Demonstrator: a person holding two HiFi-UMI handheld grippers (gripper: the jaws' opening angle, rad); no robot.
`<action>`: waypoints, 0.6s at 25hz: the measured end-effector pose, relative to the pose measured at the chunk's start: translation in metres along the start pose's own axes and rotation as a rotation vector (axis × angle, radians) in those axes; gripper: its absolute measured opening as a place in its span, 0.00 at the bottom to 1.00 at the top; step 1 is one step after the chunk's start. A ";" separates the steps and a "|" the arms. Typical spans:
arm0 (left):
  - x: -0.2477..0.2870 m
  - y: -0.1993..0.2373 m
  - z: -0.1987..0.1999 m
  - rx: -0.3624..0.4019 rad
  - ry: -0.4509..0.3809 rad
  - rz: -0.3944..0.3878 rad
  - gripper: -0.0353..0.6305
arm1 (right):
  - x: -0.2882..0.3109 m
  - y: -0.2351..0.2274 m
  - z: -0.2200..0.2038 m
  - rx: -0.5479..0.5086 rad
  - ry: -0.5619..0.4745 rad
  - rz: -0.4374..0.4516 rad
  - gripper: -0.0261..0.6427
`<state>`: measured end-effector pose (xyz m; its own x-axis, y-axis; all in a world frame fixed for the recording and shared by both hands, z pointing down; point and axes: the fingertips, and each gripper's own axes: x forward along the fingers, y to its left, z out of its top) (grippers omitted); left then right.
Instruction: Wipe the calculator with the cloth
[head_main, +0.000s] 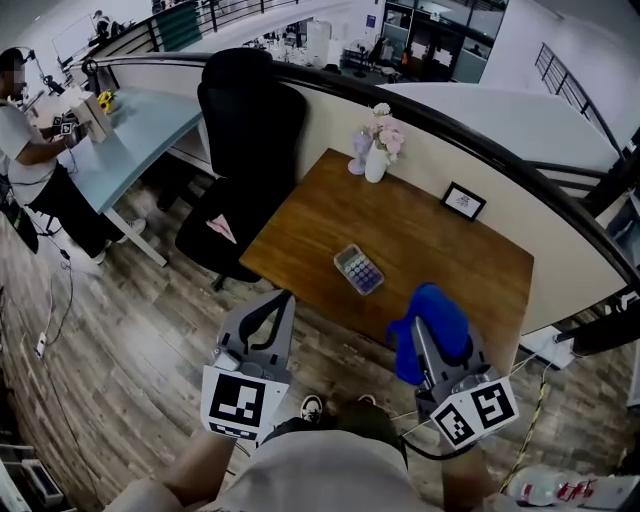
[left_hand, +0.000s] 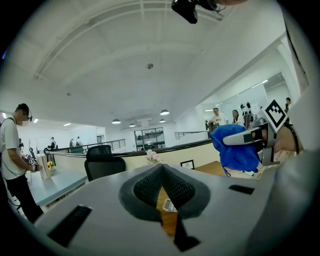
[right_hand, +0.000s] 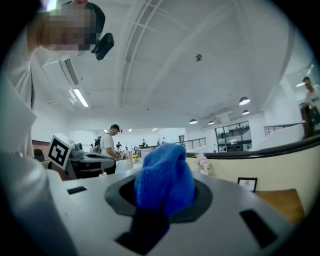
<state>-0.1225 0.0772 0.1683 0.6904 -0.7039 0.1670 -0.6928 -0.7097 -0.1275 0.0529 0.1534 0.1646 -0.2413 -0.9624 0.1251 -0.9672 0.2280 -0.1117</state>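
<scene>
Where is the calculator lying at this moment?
In the head view, the calculator lies flat near the middle of the wooden table, toward its front edge, left of the blue cloth.

In the left gripper view only a sliver of the calculator shows through the slit between the jaws. In the right gripper view the cloth hides the jaw tips. The print on the framed picture is too small to read.

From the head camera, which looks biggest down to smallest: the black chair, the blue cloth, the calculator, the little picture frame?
1. black chair
2. blue cloth, though it is held up nearer the camera, so it may look oversized
3. calculator
4. picture frame, which looks only slightly smaller and stands farther away
</scene>
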 end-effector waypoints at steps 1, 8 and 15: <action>0.007 0.003 -0.001 0.000 0.003 -0.004 0.06 | 0.006 -0.005 -0.001 0.000 0.006 -0.003 0.21; 0.065 0.014 -0.002 0.000 0.028 0.011 0.06 | 0.049 -0.056 -0.005 0.008 0.031 0.003 0.21; 0.127 0.017 -0.005 0.001 0.079 0.066 0.06 | 0.101 -0.114 -0.002 0.011 0.056 0.070 0.21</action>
<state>-0.0480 -0.0242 0.1920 0.6246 -0.7447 0.2352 -0.7360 -0.6620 -0.1418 0.1388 0.0301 0.1918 -0.3130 -0.9342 0.1713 -0.9469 0.2929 -0.1328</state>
